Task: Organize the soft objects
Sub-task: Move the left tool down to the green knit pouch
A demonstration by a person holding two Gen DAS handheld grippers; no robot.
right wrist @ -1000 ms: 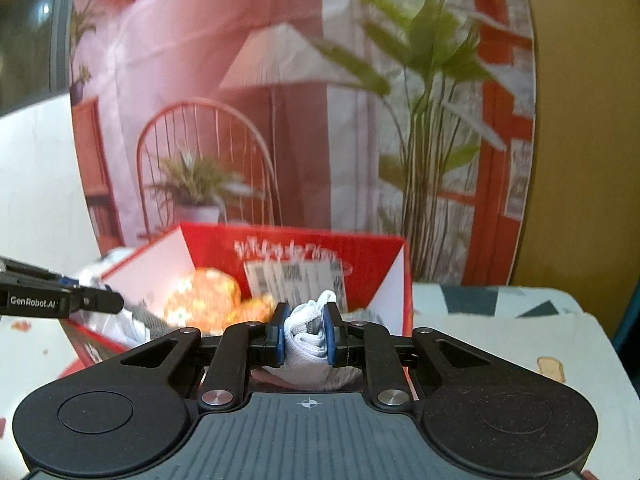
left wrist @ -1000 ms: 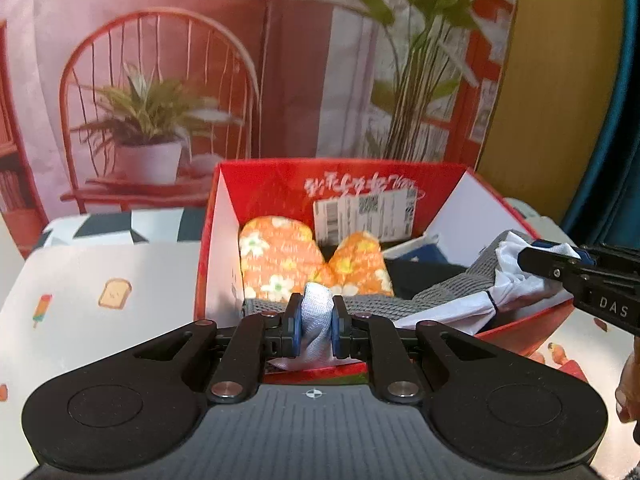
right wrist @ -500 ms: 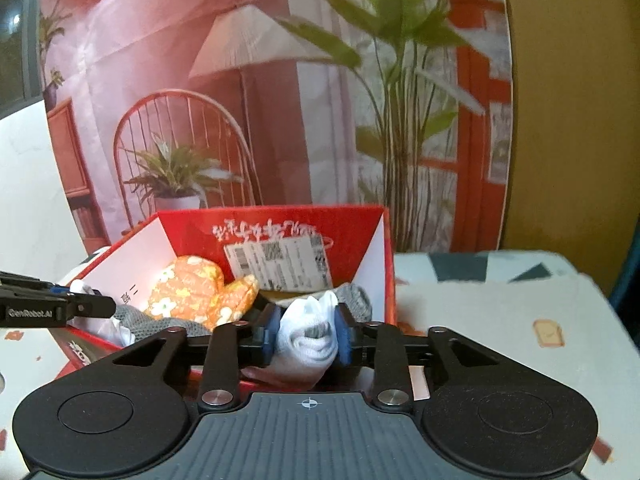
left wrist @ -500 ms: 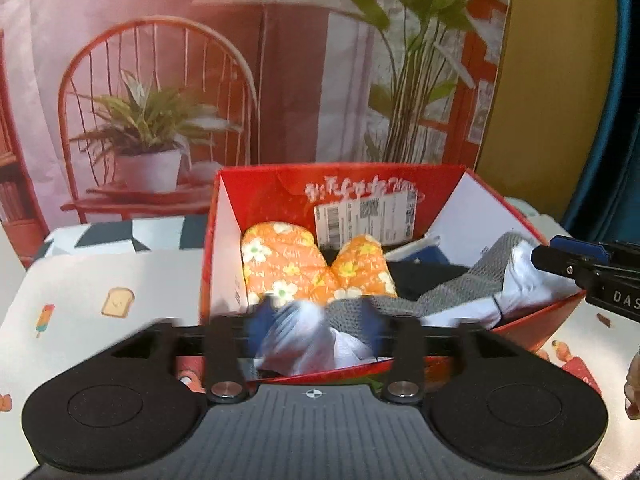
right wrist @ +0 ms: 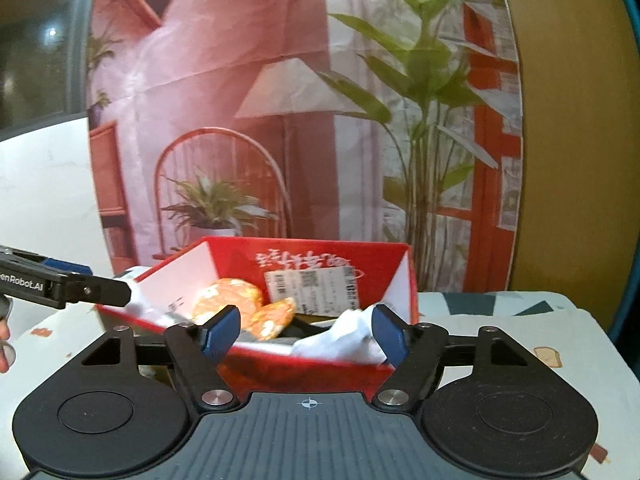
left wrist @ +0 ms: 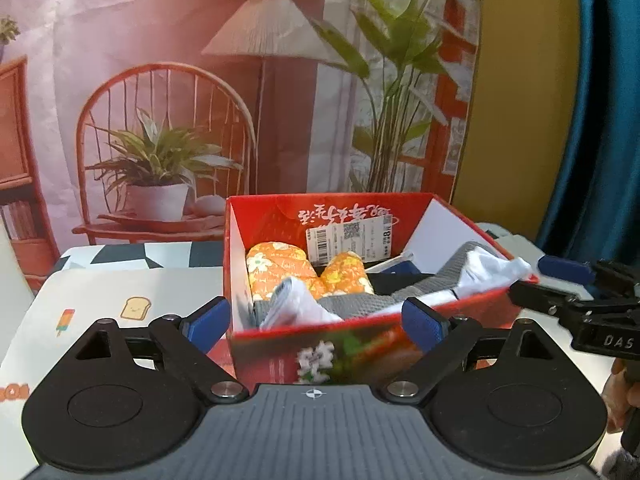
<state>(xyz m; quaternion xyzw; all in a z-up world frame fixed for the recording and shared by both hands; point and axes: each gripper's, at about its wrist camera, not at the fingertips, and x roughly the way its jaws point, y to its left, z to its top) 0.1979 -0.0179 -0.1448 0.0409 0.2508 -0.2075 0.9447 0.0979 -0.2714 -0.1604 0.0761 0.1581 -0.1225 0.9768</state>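
A red cardboard box (left wrist: 424,216) stands on the table; it also shows in the right wrist view (right wrist: 372,264). Inside lie an orange floral mitt (left wrist: 280,268), dark items, and a grey and white cloth (left wrist: 360,304) draped across; its white ends rest at the near left (left wrist: 292,304) and over the right rim (left wrist: 492,272). My left gripper (left wrist: 316,322) is open and empty in front of the box's near wall. My right gripper (right wrist: 306,332) is open by the box's right corner, the white cloth end (right wrist: 344,340) lying loose between its fingers.
The table has a white cover with cartoon prints (left wrist: 132,308). A printed backdrop of a chair, a lamp and plants (left wrist: 168,140) hangs behind the box. A blue curtain (left wrist: 600,120) hangs at the right.
Both grippers were shut on the white ends of the cloth and have opened. The cloth has dropped into the box. Both grippers have drawn back a little.
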